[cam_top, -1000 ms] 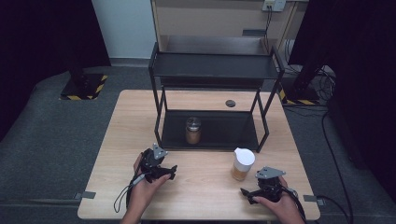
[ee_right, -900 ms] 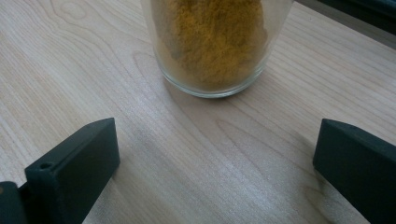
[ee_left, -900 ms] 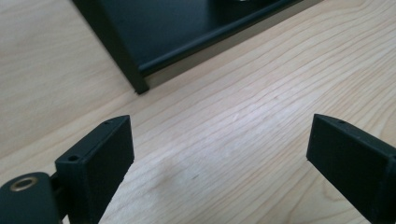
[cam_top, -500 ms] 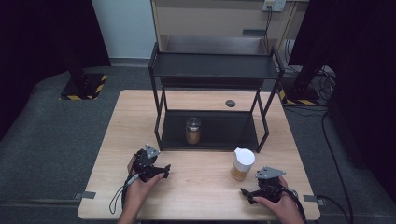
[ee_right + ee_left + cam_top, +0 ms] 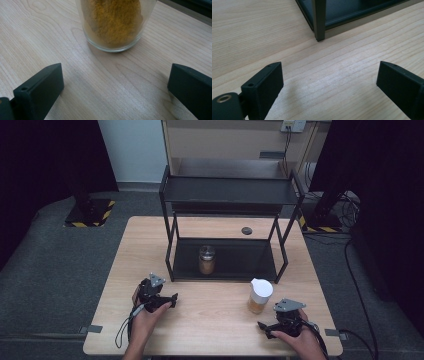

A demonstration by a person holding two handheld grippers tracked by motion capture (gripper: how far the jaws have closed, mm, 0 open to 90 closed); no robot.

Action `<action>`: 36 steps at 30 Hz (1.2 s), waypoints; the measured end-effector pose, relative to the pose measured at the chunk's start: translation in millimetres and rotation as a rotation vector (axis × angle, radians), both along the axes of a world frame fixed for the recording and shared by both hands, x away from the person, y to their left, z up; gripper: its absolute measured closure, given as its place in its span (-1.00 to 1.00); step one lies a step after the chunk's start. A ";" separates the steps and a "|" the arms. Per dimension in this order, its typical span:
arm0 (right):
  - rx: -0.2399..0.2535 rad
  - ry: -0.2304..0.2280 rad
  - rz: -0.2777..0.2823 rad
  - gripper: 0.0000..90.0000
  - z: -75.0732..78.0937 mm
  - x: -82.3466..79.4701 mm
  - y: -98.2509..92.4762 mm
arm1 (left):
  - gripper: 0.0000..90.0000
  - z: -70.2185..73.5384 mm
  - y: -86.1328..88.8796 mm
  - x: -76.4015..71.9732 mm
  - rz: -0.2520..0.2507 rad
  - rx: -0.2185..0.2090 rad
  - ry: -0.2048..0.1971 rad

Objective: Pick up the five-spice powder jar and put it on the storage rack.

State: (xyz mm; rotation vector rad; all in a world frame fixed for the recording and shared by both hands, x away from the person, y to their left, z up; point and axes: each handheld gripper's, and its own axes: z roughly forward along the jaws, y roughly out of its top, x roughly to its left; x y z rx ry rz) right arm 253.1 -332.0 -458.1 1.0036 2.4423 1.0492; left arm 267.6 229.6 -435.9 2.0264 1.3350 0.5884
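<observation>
Jar of yellow powder (image 5: 113, 23) stands on worktop (image 5: 210, 320) just ahead of my right gripper (image 5: 115, 82), jaws wide, empty. Left gripper (image 5: 329, 85) likewise wide, near rack leg (image 5: 319, 20). Step: approach. Next I judge: advance right, straddle glass squarely.

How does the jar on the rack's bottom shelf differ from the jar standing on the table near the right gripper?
The jar on the bottom shelf has a dark lid; the white-lidded jar has a white, spouted one. The first stands inside the black rack; the second stands on the bare table, in front of the rack's right leg. The right gripper, jaws open, is close to the second and far from the first. Both are upright, clear, and hold brownish-orange contents.
</observation>
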 end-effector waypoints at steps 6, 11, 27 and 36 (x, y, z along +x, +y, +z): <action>0.000 0.001 -0.001 -0.97 0.2 -0.3 -0.1 | -0.87 -4.8 0.1 2.9 -0.010 0.001 -0.002; 0.000 0.001 -0.001 -0.97 0.1 -0.3 -0.1 | -0.88 -9.5 0.4 7.7 -0.003 0.007 0.013; -0.001 0.000 -0.002 -0.97 0.1 -0.7 -0.2 | -1.00 -16.8 2.6 7.5 0.003 -0.009 0.003; -0.001 0.001 -0.002 -0.97 0.2 -0.9 -0.3 | -1.00 -17.0 2.4 7.2 0.004 -0.009 0.003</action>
